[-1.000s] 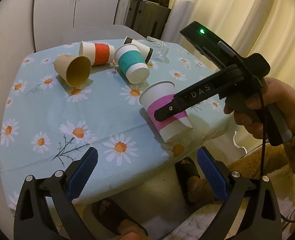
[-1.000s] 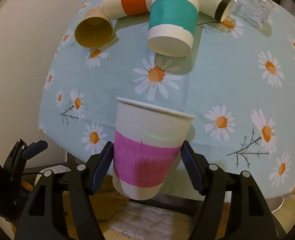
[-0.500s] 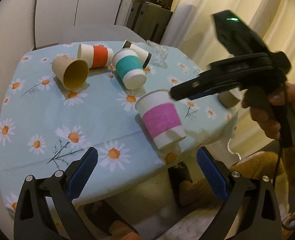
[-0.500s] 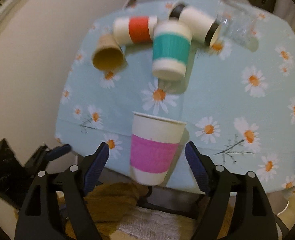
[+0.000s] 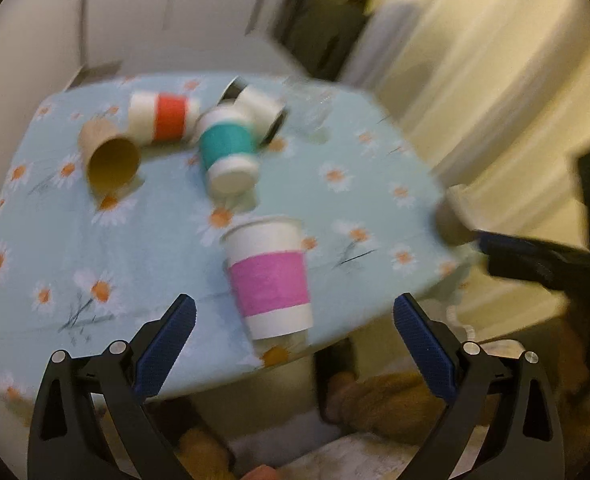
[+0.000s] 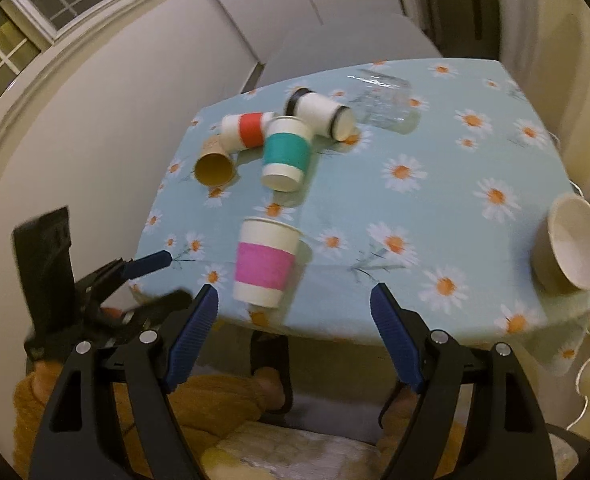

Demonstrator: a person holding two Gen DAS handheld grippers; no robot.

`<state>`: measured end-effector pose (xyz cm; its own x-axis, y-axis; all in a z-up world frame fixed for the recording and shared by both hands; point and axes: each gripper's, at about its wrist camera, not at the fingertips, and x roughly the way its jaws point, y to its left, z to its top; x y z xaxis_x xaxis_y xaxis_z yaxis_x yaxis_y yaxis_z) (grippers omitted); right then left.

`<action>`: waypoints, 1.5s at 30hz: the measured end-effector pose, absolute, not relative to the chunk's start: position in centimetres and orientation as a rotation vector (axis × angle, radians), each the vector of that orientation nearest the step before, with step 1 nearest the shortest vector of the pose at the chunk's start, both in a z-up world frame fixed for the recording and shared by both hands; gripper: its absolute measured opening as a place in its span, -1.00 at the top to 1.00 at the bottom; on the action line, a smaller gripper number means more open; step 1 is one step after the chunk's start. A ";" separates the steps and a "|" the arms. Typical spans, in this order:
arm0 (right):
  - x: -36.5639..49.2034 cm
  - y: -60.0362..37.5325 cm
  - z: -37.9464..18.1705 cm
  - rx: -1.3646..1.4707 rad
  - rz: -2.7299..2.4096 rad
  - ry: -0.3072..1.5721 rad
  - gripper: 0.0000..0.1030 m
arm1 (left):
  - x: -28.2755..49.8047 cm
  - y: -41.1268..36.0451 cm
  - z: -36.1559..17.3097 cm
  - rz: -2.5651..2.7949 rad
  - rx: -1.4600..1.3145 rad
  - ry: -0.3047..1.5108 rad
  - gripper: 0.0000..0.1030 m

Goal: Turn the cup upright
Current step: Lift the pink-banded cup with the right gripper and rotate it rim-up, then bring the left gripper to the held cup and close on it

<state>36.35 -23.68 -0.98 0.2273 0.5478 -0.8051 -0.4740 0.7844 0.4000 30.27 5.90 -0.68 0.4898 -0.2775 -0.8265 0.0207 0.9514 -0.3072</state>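
Note:
A white paper cup with a pink band (image 5: 269,276) (image 6: 265,262) stands upright near the front edge of the daisy tablecloth (image 5: 155,224) (image 6: 435,184). My left gripper (image 5: 295,334) is open and empty, just short of the table edge in front of the cup. My right gripper (image 6: 295,320) is open and empty, drawn back off the table's front edge, apart from the cup. The left wrist view is blurred.
Behind lie a brown cup (image 6: 214,164), a red-banded cup (image 6: 246,131), a teal-banded cup (image 6: 285,154), a black-rimmed cup (image 6: 321,114) and a clear glass (image 6: 383,100), all on their sides. A brown cup (image 6: 567,250) lies at the right edge.
The right gripper let go of the pink-banded cup, left it standing upright, and drew back and up. The left gripper shifted, its view now blurred.

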 end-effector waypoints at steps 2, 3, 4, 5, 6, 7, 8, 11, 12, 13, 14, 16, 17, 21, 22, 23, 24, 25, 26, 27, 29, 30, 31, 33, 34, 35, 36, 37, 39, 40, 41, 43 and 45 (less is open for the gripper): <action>36.0 -24.7 -2.3 0.092 0.713 1.160 -0.52 | 31.5 5.6 -1.9 -0.137 -0.309 1.120 -0.87; 35.9 -25.0 -2.9 0.102 0.714 1.169 -0.52 | 32.2 5.4 -2.5 -0.122 -0.327 1.146 -0.85; 35.7 -25.3 -3.6 0.114 0.718 1.179 -0.52 | 32.5 5.4 -2.7 -0.113 -0.338 1.156 -0.85; 35.6 -25.5 -4.3 0.125 0.720 1.188 -0.52 | 32.9 5.3 -3.0 -0.107 -0.352 1.168 -0.85; 35.5 -25.7 -5.2 0.134 0.716 1.196 -0.52 | 33.4 5.3 -3.3 -0.103 -0.362 1.180 -0.85; 35.2 -25.8 -5.8 0.133 0.714 1.202 -0.52 | 33.9 5.1 -3.6 -0.094 -0.361 1.194 -0.85; 35.1 -25.7 -6.4 0.131 0.721 1.212 -0.52 | 34.3 5.0 -3.8 -0.083 -0.350 1.205 -0.85; 34.5 -25.4 -8.0 0.119 0.733 1.225 -0.52 | 35.4 4.6 -4.4 -0.044 -0.313 1.243 -0.84; 34.4 -25.3 -8.4 0.107 0.734 1.220 -0.52 | 35.7 4.6 -4.7 -0.035 -0.304 1.257 -0.82; 34.4 -25.3 -8.6 0.101 0.731 1.214 -0.52 | 35.9 4.5 -4.9 -0.028 -0.296 1.266 -0.77; 34.4 -25.3 -8.8 0.098 0.730 1.210 -0.52 | 36.2 4.4 -5.2 -0.019 -0.286 1.276 -0.74; 34.4 -25.2 -9.1 0.094 0.738 1.210 -0.52 | 36.6 4.1 -5.8 -0.020 -0.273 1.296 -0.61; 34.4 -25.3 -9.2 0.094 0.740 1.210 -0.52 | 36.8 3.9 -6.0 -0.015 -0.263 1.304 -0.60; 34.6 -25.4 -9.5 0.088 0.749 1.209 -0.52 | 37.8 3.5 -7.1 0.016 -0.251 1.330 -0.60; 34.7 -25.5 -9.7 0.088 0.750 1.210 -0.52 | 38.0 3.5 -7.4 0.019 -0.250 1.338 -0.60; 34.7 -25.6 -9.9 0.087 0.749 1.212 -0.52 | 38.1 3.4 -7.5 0.021 -0.246 1.344 -0.60; 34.8 -25.7 -10.1 0.089 0.749 1.218 -0.52 | 38.3 3.3 -7.7 0.029 -0.235 1.350 -0.58; 34.9 -25.8 -10.3 0.092 0.749 1.223 -0.52 | 38.4 3.3 -7.8 0.038 -0.234 1.351 -0.50; 35.0 -25.9 -10.5 0.096 0.750 1.229 -0.52 | 38.6 3.3 -8.0 0.040 -0.237 1.353 -0.46; 35.1 -26.0 -10.7 0.100 0.752 1.236 -0.52 | 38.7 3.2 -8.1 0.041 -0.239 1.357 -0.35; 35.2 -26.1 -10.8 0.103 0.753 1.240 -0.52 | 38.9 3.0 -8.3 0.047 -0.228 1.365 -0.26; 35.3 -26.2 -10.9 0.103 0.751 1.243 -0.52 | 38.9 2.9 -8.3 0.048 -0.220 1.361 -0.26; 35.3 -26.2 -11.0 0.101 0.751 1.249 -0.52 | 38.9 2.8 -8.3 0.048 -0.212 1.360 -0.25; 35.3 -26.3 -11.2 0.114 0.754 1.259 -0.52 | 38.9 2.6 -8.2 0.043 -0.201 1.361 -0.25; 35.3 -26.3 -11.2 0.117 0.754 1.263 -0.52 | 38.8 2.5 -8.1 0.039 -0.197 1.360 -0.24; 35.3 -26.3 -11.2 0.115 0.754 1.265 -0.52 | 38.8 2.5 -8.0 0.038 -0.194 1.357 -0.24; 35.3 -26.3 -11.2 0.115 0.753 1.264 -0.52 | 38.8 2.4 -7.9 0.034 -0.194 1.354 -0.24; 35.3 -26.3 -11.2 0.115 0.752 1.264 -0.52 | 38.7 2.3 -7.8 0.032 -0.192 1.353 -0.24; 35.3 -26.2 -11.2 0.105 0.744 1.261 -0.52 | 38.6 2.2 -7.6 0.029 -0.193 1.349 -0.24; 35.3 -26.2 -11.2 0.103 0.740 1.260 -0.52 | 38.4 2.2 -7.5 0.026 -0.198 1.345 -0.24; 35.2 -26.2 -11.2 0.107 0.742 1.262 -0.52 | 38.3 2.1 -7.2 0.022 -0.205 1.339 -0.24; 35.1 -26.2 -11.3 0.115 0.750 1.262 -0.52 | 38.0 2.0 -6.6 0.015 -0.214 1.317 -0.24; 35.0 -26.2 -11.1 0.121 0.757 1.253 -0.52 | 37.3 2.2 -5.9 0.012 -0.234 1.284 -0.24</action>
<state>34.98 -26.20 -11.13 0.1078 0.5757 -0.8105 -0.4492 0.7555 0.4769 37.32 2.18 -5.90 0.2861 -0.1213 -0.9505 -0.1385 0.9763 -0.1662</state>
